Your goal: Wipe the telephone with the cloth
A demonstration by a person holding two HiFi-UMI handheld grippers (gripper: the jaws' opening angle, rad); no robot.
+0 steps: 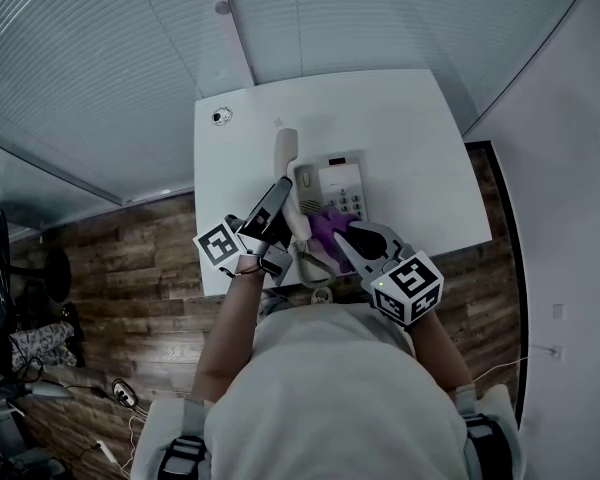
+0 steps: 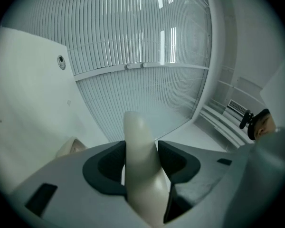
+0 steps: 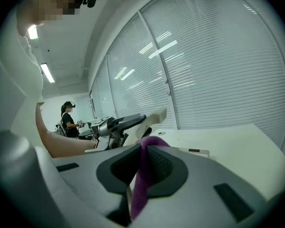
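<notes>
Head view: cream telephone (image 1: 342, 190) at mid-frame, near the front edge of the white tabletop (image 1: 410, 118). Handset (image 1: 286, 158) off its cradle, lying along the left side of the base in the grip of the left gripper (image 1: 283, 196). Just to the right, purple cloth (image 1: 326, 230) bunched at the tip of the right gripper (image 1: 340, 238), over the lower front of the base below the keypad. Contact between cloth and base hard to judge from above.

Left gripper view: jaws pinching the pale handset (image 2: 141, 170) at lower centre, dark pads tight against both its sides, rounded end poking up against the window blinds (image 2: 142, 42). Tabletop along the left edge.

Right gripper view: jaws pressed together on a fold of the cloth (image 3: 143, 179), a purple strip running up between the pads at lower centre. Beyond, at mid-left, the left gripper (image 3: 115, 125) with the handset raised off the tabletop, and a second person (image 3: 69, 120) far off at the left.

Step in hand, by the look of it: wiping under way, handset held clear to expose cradle and base. Next move likely calling for the cloth pressed flat onto the base or drawn along the handset — firm left grip, short strokes, care near the coiled cord (image 1: 315, 268), and no dragging of the light base toward the tabletop's edge.
</notes>
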